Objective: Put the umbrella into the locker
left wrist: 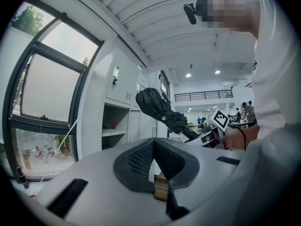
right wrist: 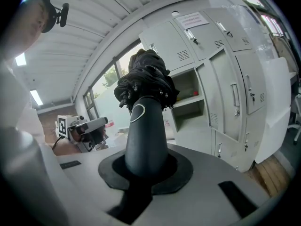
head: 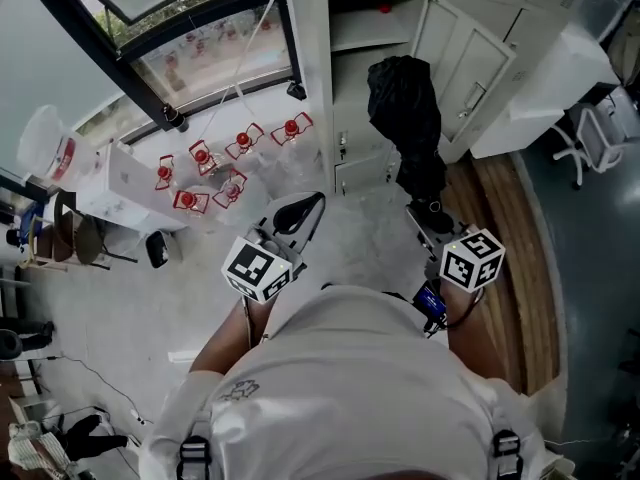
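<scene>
My right gripper (head: 432,211) is shut on the handle (right wrist: 143,135) of a black folded umbrella (head: 405,108). The umbrella's bunched canopy (right wrist: 146,79) points ahead toward the white lockers. One locker compartment (head: 370,28) stands open straight ahead, its door (head: 470,78) swung out to the right; a small red thing lies on its shelf. In the right gripper view the open compartment (right wrist: 188,91) shows just right of the canopy. My left gripper (head: 305,208) is beside the right one, apart from the umbrella; its jaws (left wrist: 153,147) meet at the tips with nothing between them.
Several red-capped clear jugs (head: 230,163) sit on the floor by the window at left. A white desk (head: 540,78) and a chair (head: 590,138) stand right of the lockers. A strip of wooden floor (head: 520,268) runs along the right.
</scene>
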A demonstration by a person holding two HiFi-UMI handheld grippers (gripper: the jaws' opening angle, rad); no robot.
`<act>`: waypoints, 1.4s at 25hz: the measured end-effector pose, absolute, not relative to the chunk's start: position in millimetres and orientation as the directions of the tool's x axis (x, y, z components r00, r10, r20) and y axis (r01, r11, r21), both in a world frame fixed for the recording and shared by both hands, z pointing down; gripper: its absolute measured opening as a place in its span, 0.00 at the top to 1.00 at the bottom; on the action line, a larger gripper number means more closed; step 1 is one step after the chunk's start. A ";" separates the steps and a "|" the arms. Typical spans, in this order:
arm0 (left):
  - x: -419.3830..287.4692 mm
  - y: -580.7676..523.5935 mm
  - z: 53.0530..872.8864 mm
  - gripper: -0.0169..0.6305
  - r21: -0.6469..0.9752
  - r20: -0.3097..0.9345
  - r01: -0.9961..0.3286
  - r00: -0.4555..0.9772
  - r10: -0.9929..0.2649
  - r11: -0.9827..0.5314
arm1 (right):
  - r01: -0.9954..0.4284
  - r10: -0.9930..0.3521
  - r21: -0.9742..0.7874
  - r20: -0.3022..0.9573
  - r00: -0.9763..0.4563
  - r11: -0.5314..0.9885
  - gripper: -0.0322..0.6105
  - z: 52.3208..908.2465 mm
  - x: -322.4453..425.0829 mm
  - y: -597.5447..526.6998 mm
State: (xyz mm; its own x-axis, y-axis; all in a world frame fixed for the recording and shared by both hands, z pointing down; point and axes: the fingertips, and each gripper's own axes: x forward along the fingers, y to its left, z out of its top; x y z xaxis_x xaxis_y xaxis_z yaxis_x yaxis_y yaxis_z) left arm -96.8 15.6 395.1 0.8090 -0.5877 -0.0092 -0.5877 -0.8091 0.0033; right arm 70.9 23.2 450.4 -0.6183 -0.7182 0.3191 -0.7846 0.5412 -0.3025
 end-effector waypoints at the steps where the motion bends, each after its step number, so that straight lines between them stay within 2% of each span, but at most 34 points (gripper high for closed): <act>1: -100.8 9.9 396.7 0.96 0.005 -0.007 -0.586 0.811 -0.586 -0.811 | -0.788 -0.721 -0.304 0.320 -0.614 0.536 0.83 451.1 67.6 19.1; 9: -100.1 -28.7 399.1 0.96 -0.005 -0.012 -0.575 0.818 -0.574 -0.818 | -0.794 -0.718 -0.302 0.342 -0.607 0.527 0.82 459.2 70.7 -20.0; 17: -80.4 -83.7 395.7 0.96 -0.009 0.014 -0.629 0.778 -0.629 -0.778 | -0.771 -0.684 -0.282 0.356 -0.637 0.571 0.82 457.7 95.6 -89.6; 29: -1.9 -166.3 396.6 0.96 -0.056 0.017 -0.667 0.743 -0.669 -0.743 | -0.704 -0.601 -0.325 0.369 -0.709 0.631 0.82 477.2 146.3 -170.6; 35: 12.6 -195.9 400.8 0.96 -0.053 0.020 -0.670 0.741 -0.671 -0.741 | -0.692 -0.579 -0.354 0.381 -0.721 0.630 0.82 488.2 154.9 -196.2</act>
